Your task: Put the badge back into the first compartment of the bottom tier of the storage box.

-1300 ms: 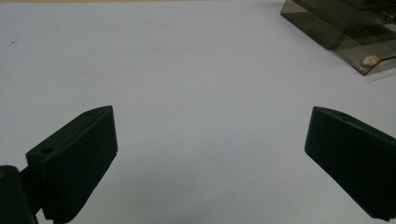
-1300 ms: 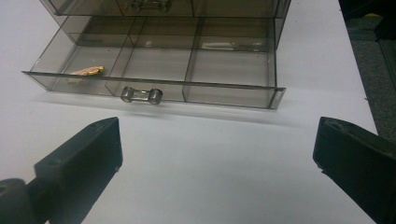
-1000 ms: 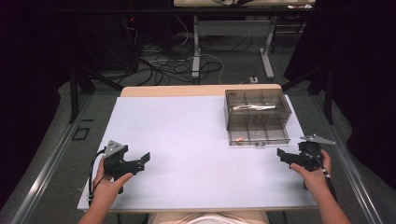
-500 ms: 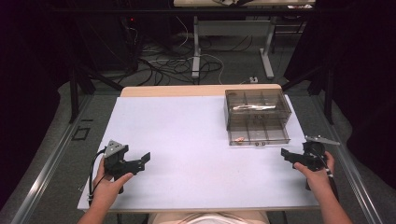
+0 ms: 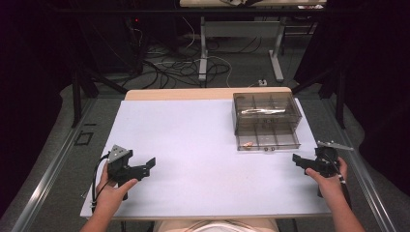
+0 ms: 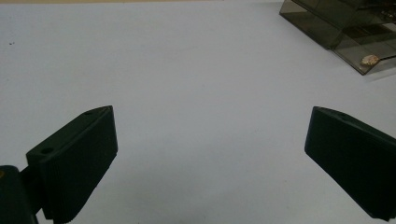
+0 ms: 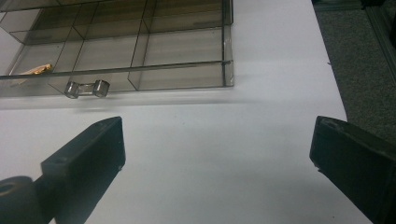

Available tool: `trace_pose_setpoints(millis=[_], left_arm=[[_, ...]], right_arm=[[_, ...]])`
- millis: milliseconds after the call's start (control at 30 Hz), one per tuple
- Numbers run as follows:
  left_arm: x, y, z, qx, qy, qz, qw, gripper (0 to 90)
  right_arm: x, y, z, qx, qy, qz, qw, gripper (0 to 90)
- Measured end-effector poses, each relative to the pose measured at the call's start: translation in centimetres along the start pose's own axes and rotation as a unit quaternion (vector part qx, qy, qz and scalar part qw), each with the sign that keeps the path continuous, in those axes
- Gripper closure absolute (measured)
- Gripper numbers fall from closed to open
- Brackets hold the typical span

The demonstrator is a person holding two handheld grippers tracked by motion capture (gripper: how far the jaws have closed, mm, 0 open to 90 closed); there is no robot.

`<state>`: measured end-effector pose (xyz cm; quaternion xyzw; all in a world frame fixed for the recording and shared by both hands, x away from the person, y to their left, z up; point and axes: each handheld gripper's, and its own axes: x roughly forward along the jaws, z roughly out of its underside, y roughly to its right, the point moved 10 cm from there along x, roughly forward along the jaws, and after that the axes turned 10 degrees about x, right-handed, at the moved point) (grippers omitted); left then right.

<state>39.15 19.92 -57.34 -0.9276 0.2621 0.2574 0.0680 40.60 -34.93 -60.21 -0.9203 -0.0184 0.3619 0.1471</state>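
Note:
A smoky clear compartment box stands at the table's back right, with its shallow drawer pulled out toward me. A small tan piece lies in the drawer's front left cell. My left gripper rests low at the front left, open and empty, far from the box. My right gripper is held open near the right edge, just in front of the drawer. The right gripper view shows the drawer's clear handle and the tan piece beyond the spread jaws. The box sits far off in the left gripper view.
The white board covers the table, with a wooden strip at its far edge. The board's right edge runs close beside my right gripper, with grey floor past it. Cables and table legs lie on the floor behind.
My right gripper has drifted slightly to the right and toward me. The left gripper and the box have stayed put.

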Motion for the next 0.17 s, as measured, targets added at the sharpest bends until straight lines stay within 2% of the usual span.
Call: trace_pose_setpoints(millis=[167], left_arm=[[0.02,0.03,-0.03,-0.003,0.0,0.001,1.0,2.5]], right_arm=[[0.02,-0.09,0.08,-0.001,-0.001,0.0,1.0,3.0]])
